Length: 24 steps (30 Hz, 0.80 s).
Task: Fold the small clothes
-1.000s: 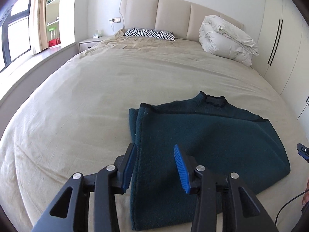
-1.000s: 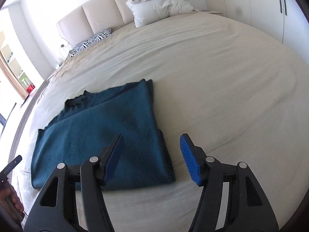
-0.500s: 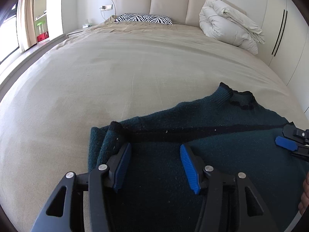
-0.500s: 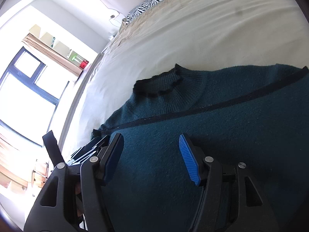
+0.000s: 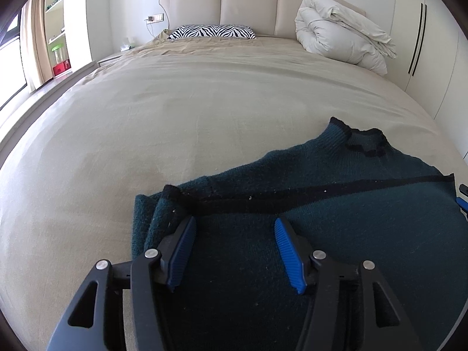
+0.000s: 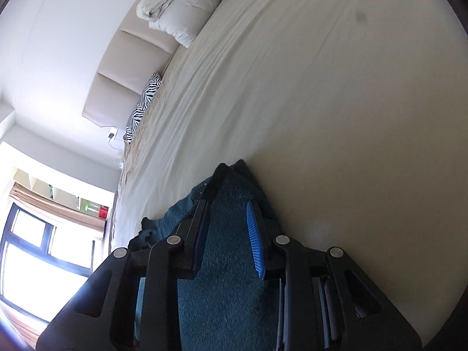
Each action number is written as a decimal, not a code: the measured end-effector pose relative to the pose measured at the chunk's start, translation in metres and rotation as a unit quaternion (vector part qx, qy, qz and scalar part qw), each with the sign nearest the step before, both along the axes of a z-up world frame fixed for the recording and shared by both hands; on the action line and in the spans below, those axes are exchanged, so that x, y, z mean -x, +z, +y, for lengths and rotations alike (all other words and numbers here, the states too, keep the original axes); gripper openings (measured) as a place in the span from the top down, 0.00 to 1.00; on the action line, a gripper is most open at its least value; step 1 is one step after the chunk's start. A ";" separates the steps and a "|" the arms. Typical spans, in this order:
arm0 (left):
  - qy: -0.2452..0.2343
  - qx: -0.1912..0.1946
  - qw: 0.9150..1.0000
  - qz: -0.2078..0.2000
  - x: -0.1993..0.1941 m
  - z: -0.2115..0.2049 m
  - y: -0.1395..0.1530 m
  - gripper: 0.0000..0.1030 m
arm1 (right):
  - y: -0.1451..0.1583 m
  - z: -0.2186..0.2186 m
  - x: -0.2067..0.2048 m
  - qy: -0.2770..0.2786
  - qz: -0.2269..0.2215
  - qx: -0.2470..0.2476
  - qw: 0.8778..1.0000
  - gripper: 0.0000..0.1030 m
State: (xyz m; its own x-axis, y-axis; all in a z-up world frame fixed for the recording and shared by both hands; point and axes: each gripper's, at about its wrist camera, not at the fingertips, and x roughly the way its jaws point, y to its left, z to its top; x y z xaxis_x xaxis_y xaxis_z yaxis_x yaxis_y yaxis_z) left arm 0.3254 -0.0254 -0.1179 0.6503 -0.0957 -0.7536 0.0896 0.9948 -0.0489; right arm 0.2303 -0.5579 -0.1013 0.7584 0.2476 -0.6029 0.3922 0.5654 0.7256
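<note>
A dark teal knitted sweater (image 5: 336, 204) with black trim lies folded on the beige bed (image 5: 204, 111), collar toward the headboard. My left gripper (image 5: 234, 234) is open, low over the sweater's left part, near the folded sleeve edge (image 5: 158, 213). In the right wrist view the sweater (image 6: 228, 278) lies between the fingers of my right gripper (image 6: 226, 222), which is open and narrower than before, straddling the sweater's right edge. The right camera is rolled sideways. The right gripper's blue tip (image 5: 462, 201) shows at the left view's right edge.
A zebra-print pillow (image 5: 212, 32) and a rolled white duvet (image 5: 342, 38) lie at the headboard. White wardrobes (image 5: 433, 52) stand to the right. A window (image 6: 32, 260) and shelves are at the left side.
Both grippers dropped from above onto the sweater. The right gripper swung to the sweater's right edge, rolled sideways and narrowed its jaws. The left barely moved in the last half second.
</note>
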 end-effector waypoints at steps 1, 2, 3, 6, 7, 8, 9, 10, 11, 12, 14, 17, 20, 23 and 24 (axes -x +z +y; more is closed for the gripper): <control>0.000 -0.002 1.000 0.000 0.000 -0.001 0.000 0.42 | 0.008 0.008 0.006 0.005 -0.003 0.012 1.000 0.74; 0.001 -0.002 1.000 -0.001 0.001 -0.001 0.000 0.42 | 0.017 0.019 0.011 0.017 -0.012 0.017 1.000 0.74; 0.001 -0.001 1.000 -0.001 0.001 -0.002 0.000 0.42 | 0.025 0.030 0.015 0.038 -0.024 0.014 0.999 0.73; 0.000 -0.002 1.000 -0.001 0.001 -0.002 0.000 0.42 | 0.040 0.085 0.016 0.126 -0.039 0.013 0.991 0.73; 0.000 -0.002 1.000 -0.001 0.001 -0.002 0.000 0.42 | 0.043 0.106 0.015 0.158 -0.042 0.022 0.986 0.73; 0.000 -0.002 1.000 -0.001 0.001 -0.002 0.000 0.42 | 0.043 0.126 0.013 0.188 -0.042 0.030 0.981 0.73; 0.000 -0.002 1.000 -0.001 0.001 -0.002 0.000 0.42 | 0.041 0.143 0.011 0.215 -0.036 0.035 0.975 0.73; 0.000 -0.002 1.000 -0.001 0.001 -0.001 0.000 0.42 | 0.035 0.156 0.011 0.232 -0.028 0.035 0.972 0.73; 0.000 -0.001 1.000 -0.001 0.000 -0.001 0.000 0.42 | 0.027 0.163 0.011 0.238 -0.016 0.032 0.971 0.73; 0.000 0.000 1.000 -0.001 0.001 -0.002 0.000 0.42 | 0.017 0.166 0.011 0.232 0.000 0.028 0.972 0.73; 0.000 0.000 1.000 -0.002 0.000 -0.002 0.000 0.42 | -0.002 0.158 0.021 0.211 -0.006 -0.012 0.977 0.74; 0.001 0.000 1.000 -0.003 0.002 -0.003 0.001 0.42 | -0.013 0.127 0.044 0.168 -0.019 -0.039 0.985 0.76; 0.001 0.000 1.000 -0.005 0.002 -0.004 0.001 0.42 | -0.017 0.094 0.068 0.124 -0.023 -0.046 0.991 0.77; 0.002 -0.001 1.000 -0.005 0.002 -0.004 0.001 0.42 | -0.022 0.066 0.093 0.075 -0.020 -0.038 0.996 0.84; 0.002 -0.001 1.000 -0.005 0.002 -0.004 0.001 0.42 | -0.022 0.055 0.105 0.059 -0.019 -0.037 0.997 0.89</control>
State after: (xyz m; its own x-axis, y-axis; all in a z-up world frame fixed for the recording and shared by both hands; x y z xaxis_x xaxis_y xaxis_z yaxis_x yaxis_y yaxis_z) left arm 0.3232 -0.0289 -0.1167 0.6580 -0.0923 -0.7473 0.0871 0.9951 -0.0462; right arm 0.1254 -0.5033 -0.1231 0.7438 0.3793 -0.5504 0.2975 0.5494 0.7808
